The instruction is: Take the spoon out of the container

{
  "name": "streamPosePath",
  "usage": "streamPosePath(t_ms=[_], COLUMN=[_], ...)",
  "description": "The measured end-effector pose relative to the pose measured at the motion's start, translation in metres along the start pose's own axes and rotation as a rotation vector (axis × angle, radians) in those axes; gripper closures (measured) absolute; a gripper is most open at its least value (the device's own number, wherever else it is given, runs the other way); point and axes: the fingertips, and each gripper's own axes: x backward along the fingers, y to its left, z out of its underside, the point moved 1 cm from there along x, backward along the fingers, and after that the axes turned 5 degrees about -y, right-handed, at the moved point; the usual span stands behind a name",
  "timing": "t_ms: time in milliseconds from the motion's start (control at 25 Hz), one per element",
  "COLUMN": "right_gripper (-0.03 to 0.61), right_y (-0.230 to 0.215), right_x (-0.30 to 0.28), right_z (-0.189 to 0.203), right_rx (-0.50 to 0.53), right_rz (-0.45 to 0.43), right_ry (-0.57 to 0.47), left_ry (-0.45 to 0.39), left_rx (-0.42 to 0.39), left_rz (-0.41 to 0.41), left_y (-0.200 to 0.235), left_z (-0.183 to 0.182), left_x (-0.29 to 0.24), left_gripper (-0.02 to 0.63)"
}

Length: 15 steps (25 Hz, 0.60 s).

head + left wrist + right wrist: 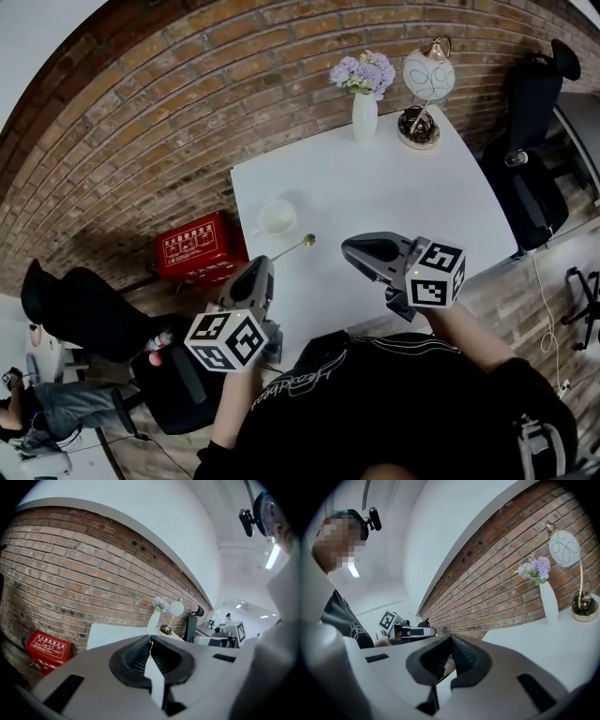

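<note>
Table (375, 187), centre of frame: container (277, 217) stands alone. Spoon (298, 245) is already clear of it, just lower right, its handle clenched in my left gripper (261, 265) (grip looks thin). Right gripper (349, 247) is clenched on nothing. Remaining, probably: set the spoon down.

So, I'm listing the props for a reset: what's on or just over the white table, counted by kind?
vase of flowers: 1
lamp: 1
white container: 1
spoon, held by the left gripper: 1
Total: 4
</note>
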Motion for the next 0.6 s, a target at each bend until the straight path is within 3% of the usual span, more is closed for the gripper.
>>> streamPosePath(t_ms=[280, 600], right_gripper=[0.581, 0.581], right_y=[0.011, 0.015], right_x=[0.0, -0.004], right_z=[-0.001, -0.005], right_rx=[0.066, 0.075], right_rz=[-0.01, -0.03], right_ry=[0.035, 0.033], left_ry=[-0.013, -0.039], left_rx=[0.012, -0.003], left_rz=[0.011, 0.01], left_y=[-0.009, -0.011], left_z=[0.001, -0.003], left_x=[0.007, 0.011], left_gripper=[0.607, 0.607])
